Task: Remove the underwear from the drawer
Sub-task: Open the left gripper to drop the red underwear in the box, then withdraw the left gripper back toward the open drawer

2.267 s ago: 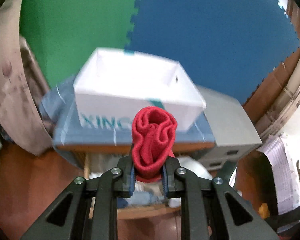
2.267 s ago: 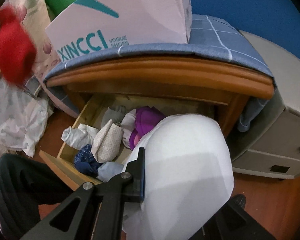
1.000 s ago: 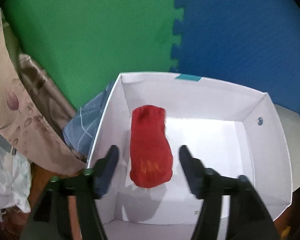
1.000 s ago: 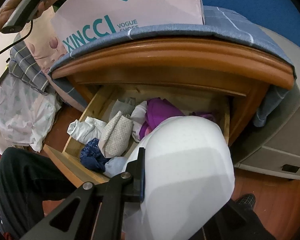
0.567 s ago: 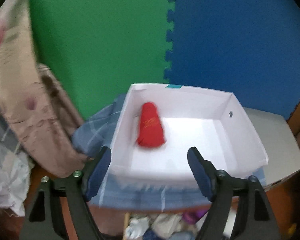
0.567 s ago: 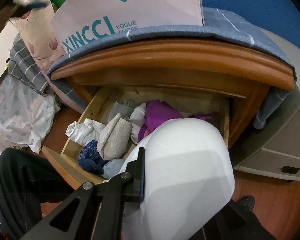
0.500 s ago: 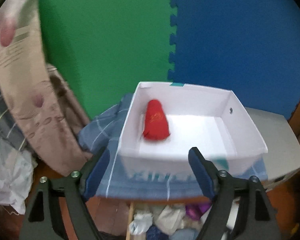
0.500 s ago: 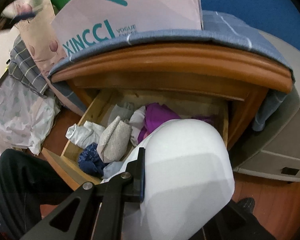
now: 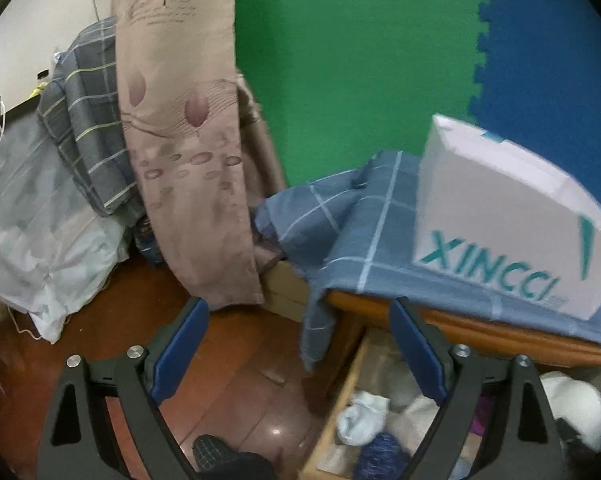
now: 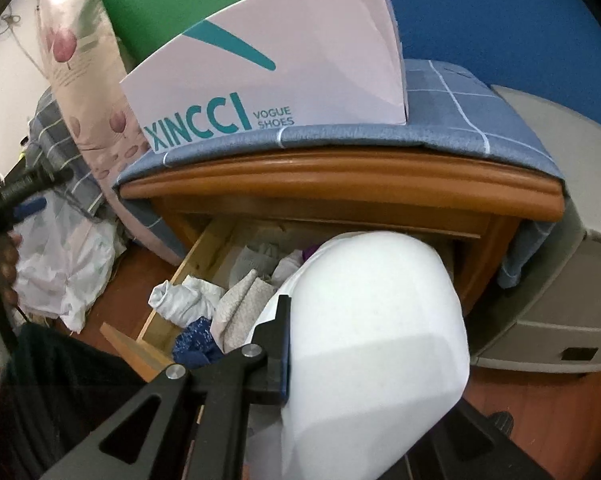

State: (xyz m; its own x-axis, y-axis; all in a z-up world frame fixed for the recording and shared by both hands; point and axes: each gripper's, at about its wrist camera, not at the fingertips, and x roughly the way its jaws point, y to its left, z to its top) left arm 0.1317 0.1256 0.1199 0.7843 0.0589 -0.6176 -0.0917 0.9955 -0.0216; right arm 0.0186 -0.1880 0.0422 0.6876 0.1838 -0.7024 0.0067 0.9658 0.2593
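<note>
White underwear (image 10: pixel 372 340) long axis along closed right gripper (image 10: pixel 296 356), toward drawer (image 10: pixel 188 256), left gripper (image 9: pixel 300 356) opening, empty

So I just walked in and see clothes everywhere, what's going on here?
A person is emptying an open drawer of rolled underwear with two handheld grippers. The right gripper is shut on a white garment above the drawer. The left gripper, jaws opening with nothing between them, points toward the drawer's edge below the shoe box.
</note>
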